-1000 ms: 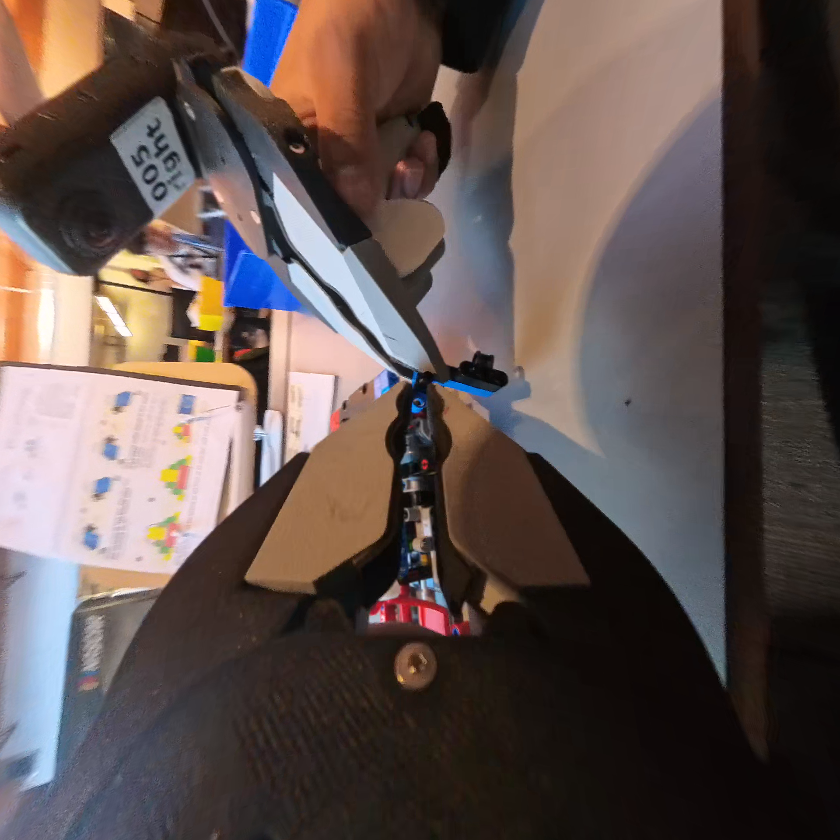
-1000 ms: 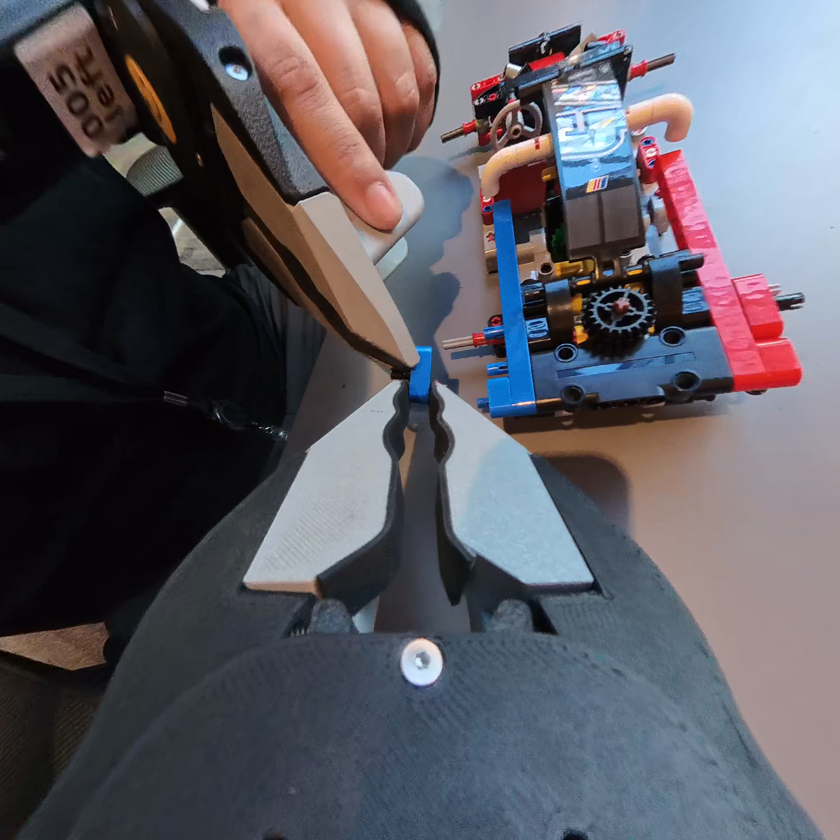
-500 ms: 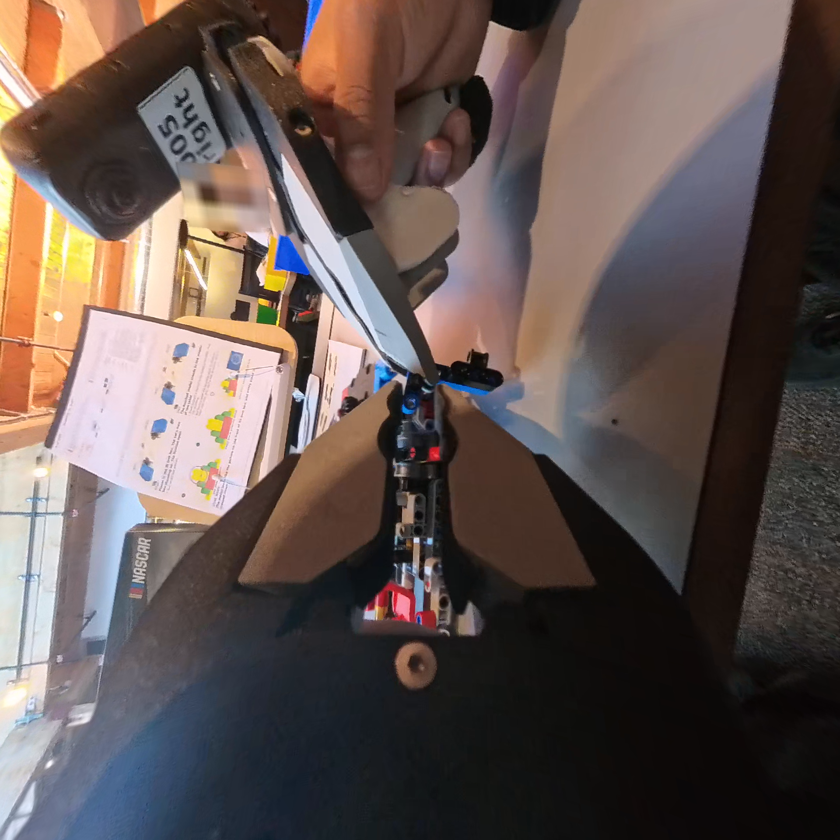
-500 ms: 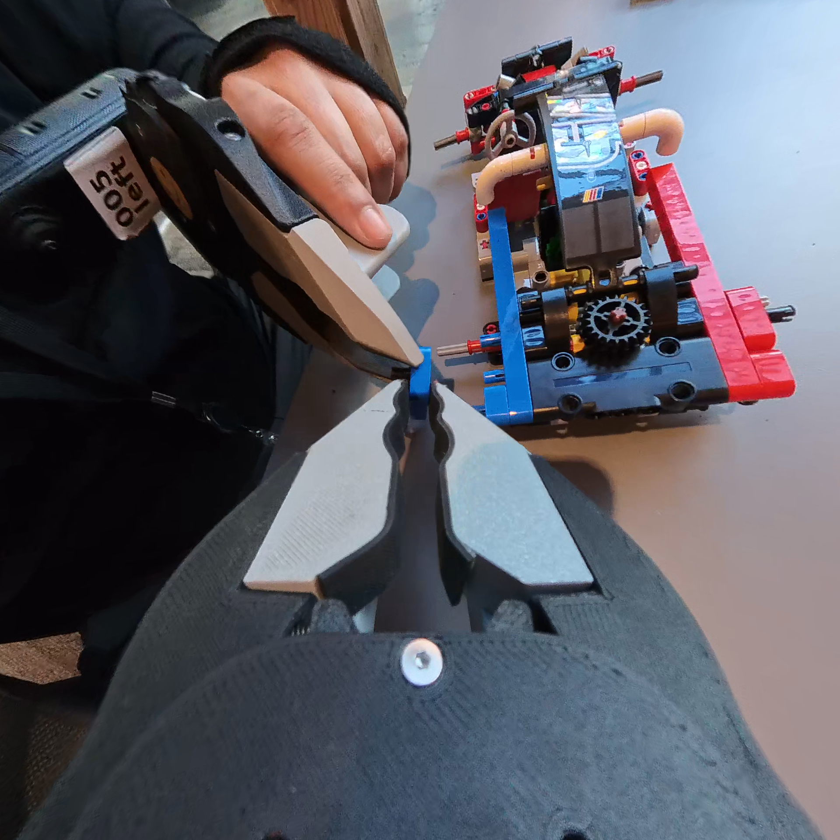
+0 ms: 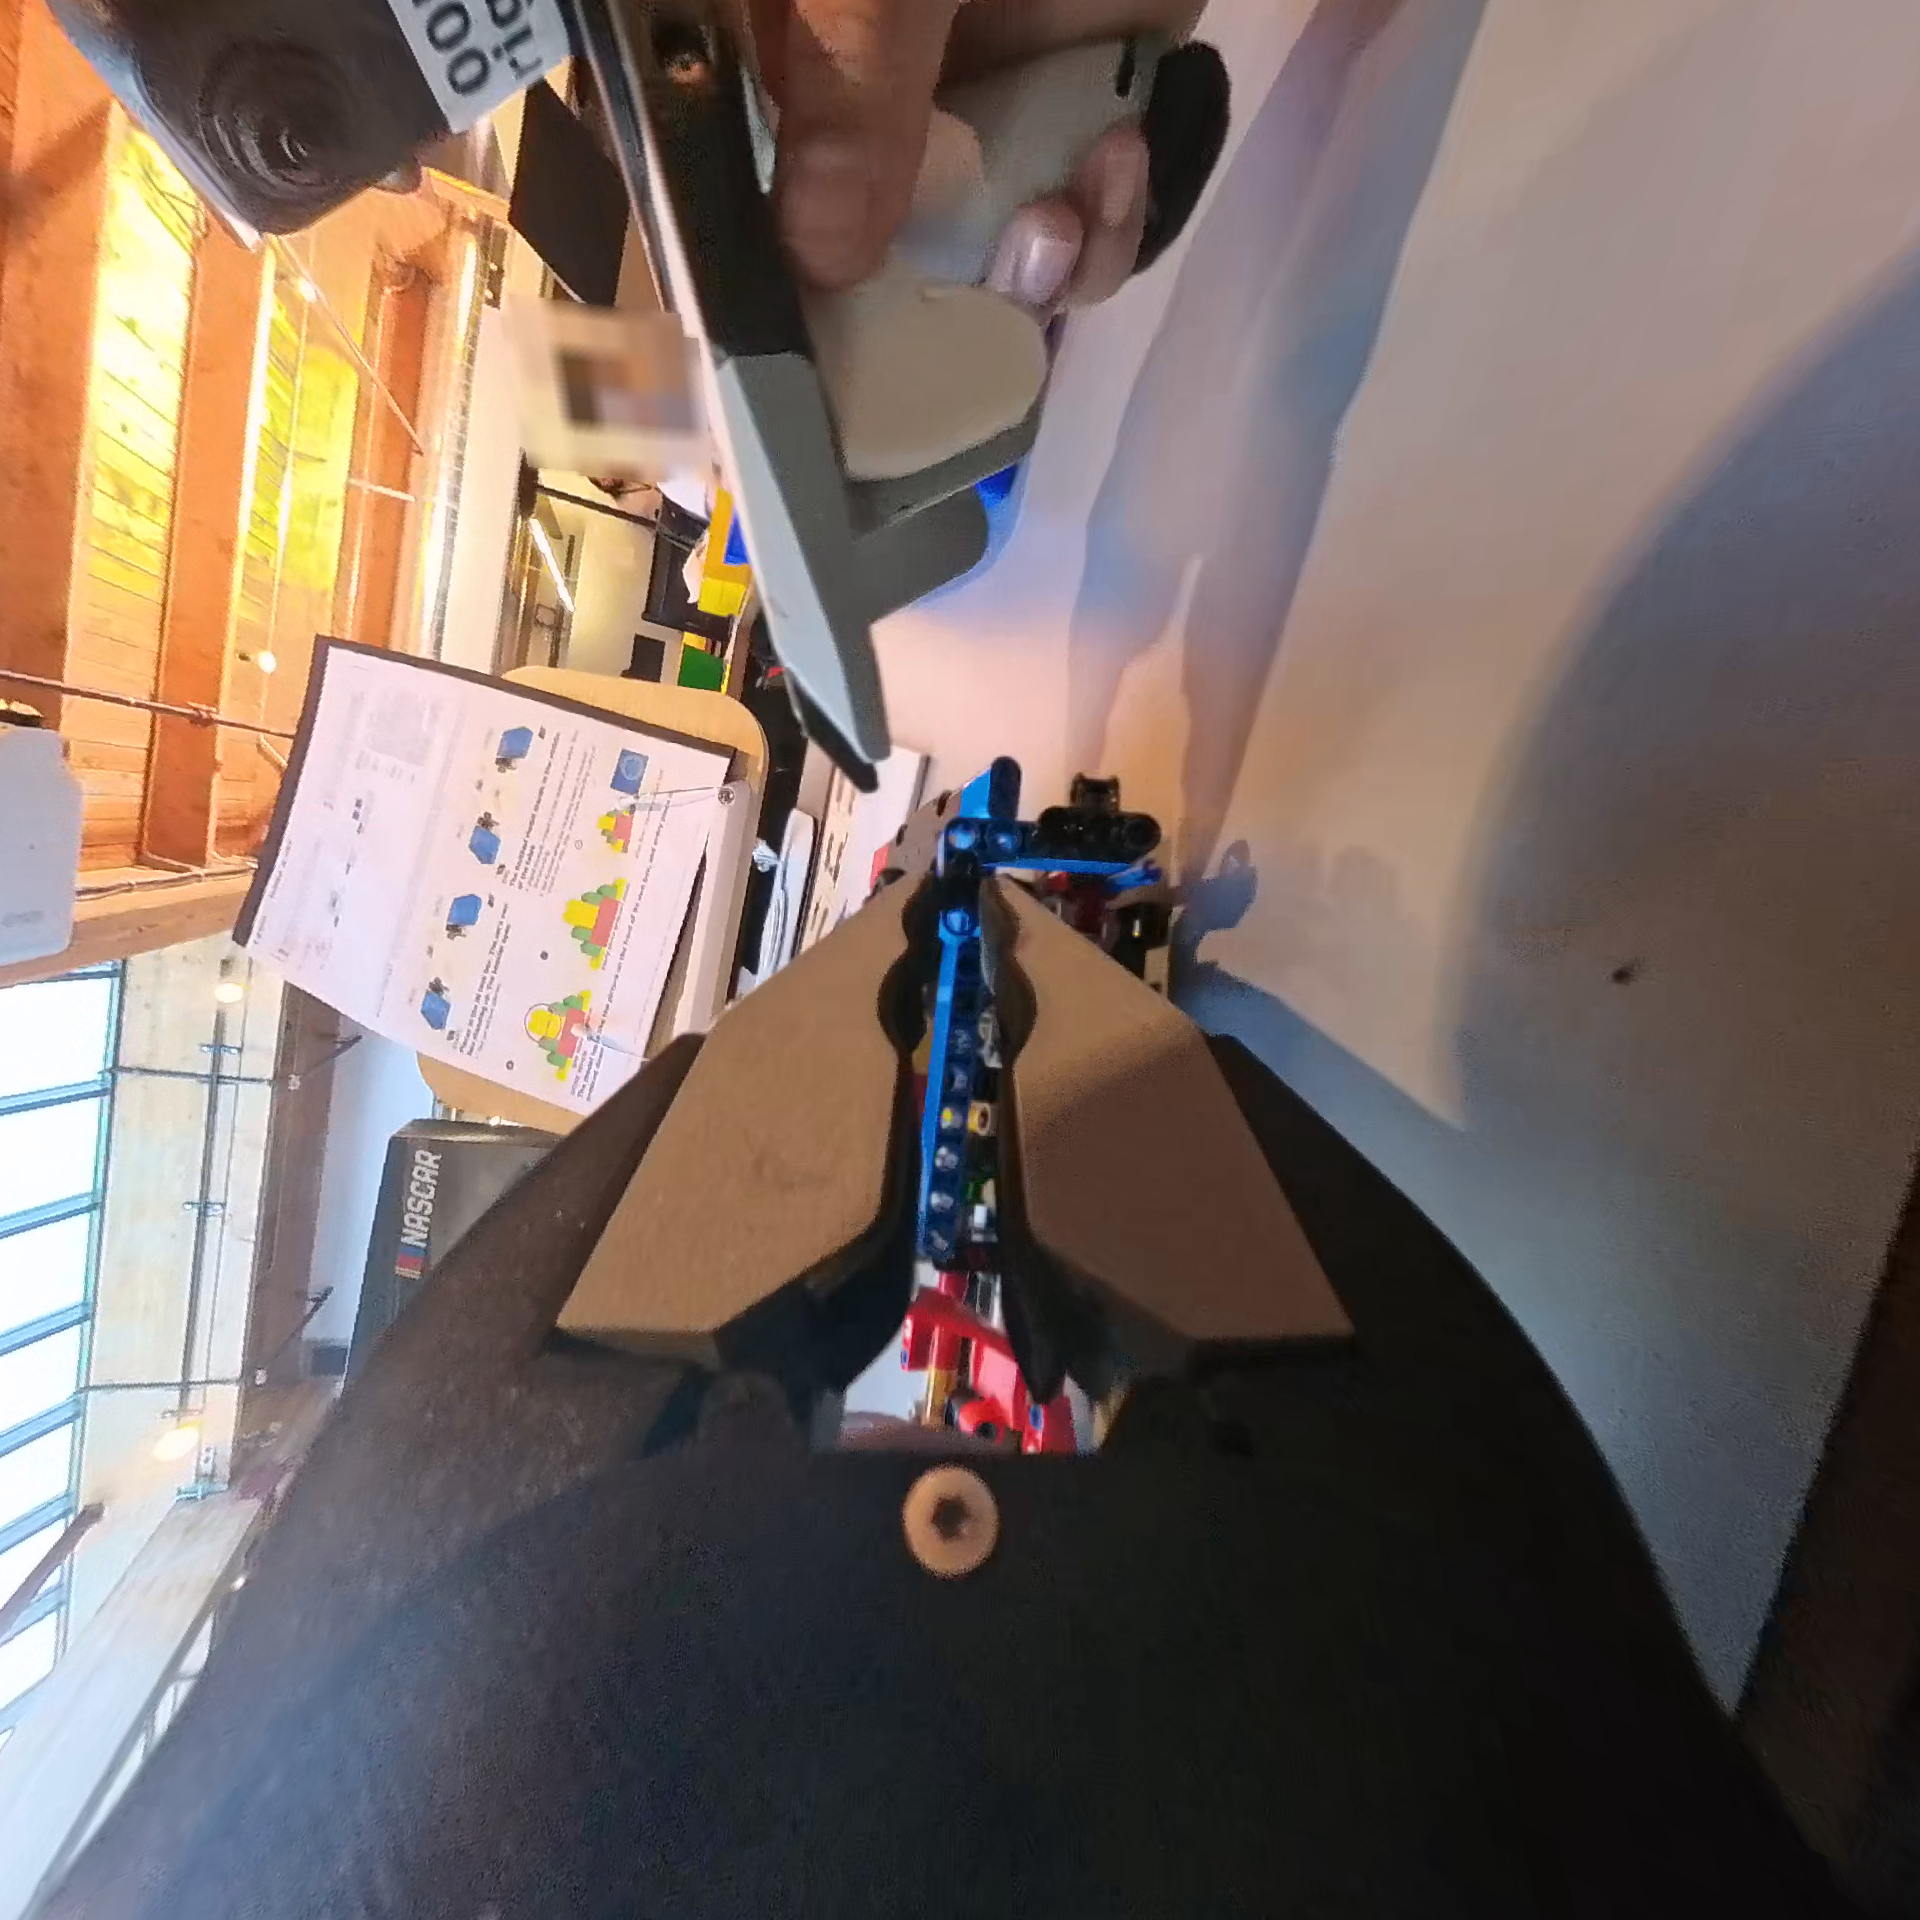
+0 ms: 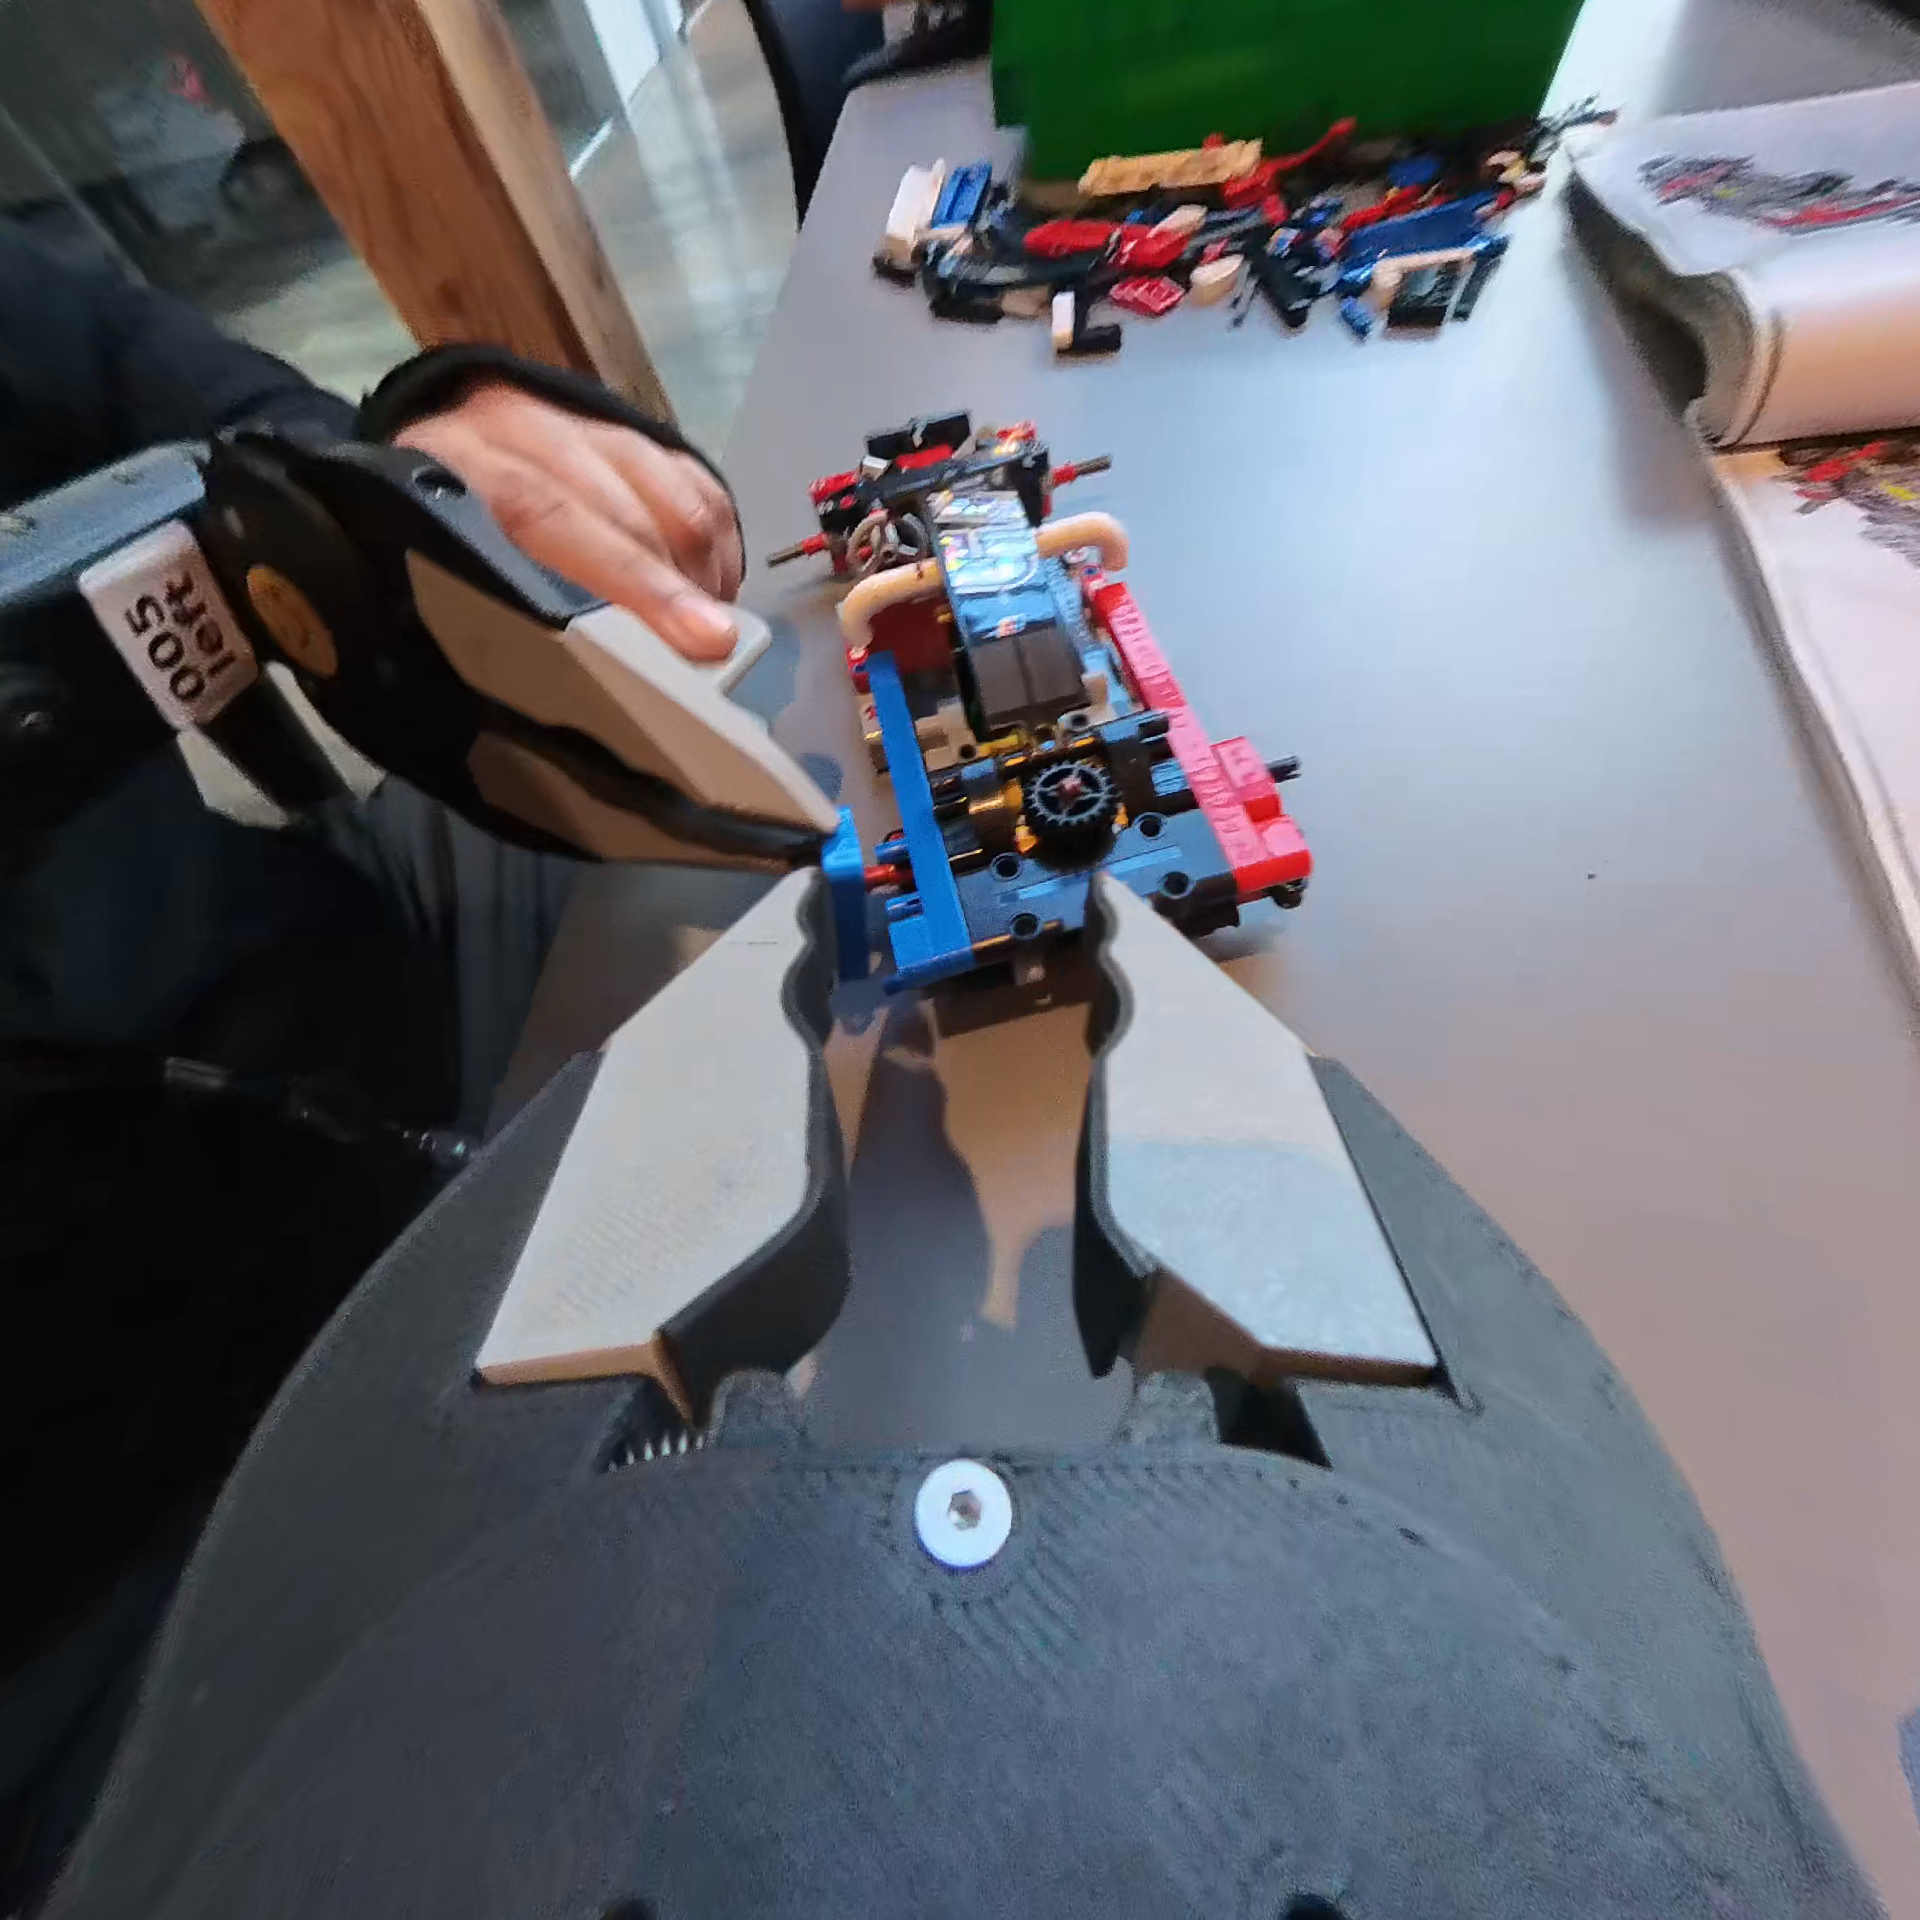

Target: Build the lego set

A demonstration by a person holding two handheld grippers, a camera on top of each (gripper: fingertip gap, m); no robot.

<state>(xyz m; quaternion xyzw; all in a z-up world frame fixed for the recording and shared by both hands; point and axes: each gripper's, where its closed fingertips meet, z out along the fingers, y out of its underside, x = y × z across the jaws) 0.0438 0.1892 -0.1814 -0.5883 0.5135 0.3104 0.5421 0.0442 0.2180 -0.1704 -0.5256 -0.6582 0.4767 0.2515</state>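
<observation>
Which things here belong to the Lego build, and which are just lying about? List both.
In the job: car chassis; blue piece, pinched by the left gripper; right gripper, open at the chassis end; loose parts pile; instruction booklet.

Lying about: green box; wooden post; printed sheet; black box.

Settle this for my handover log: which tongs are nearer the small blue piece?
Left. The left tongs pinch the small blue piece at their tips; the right tongs stand open, one finger just beside it without gripping.
</observation>
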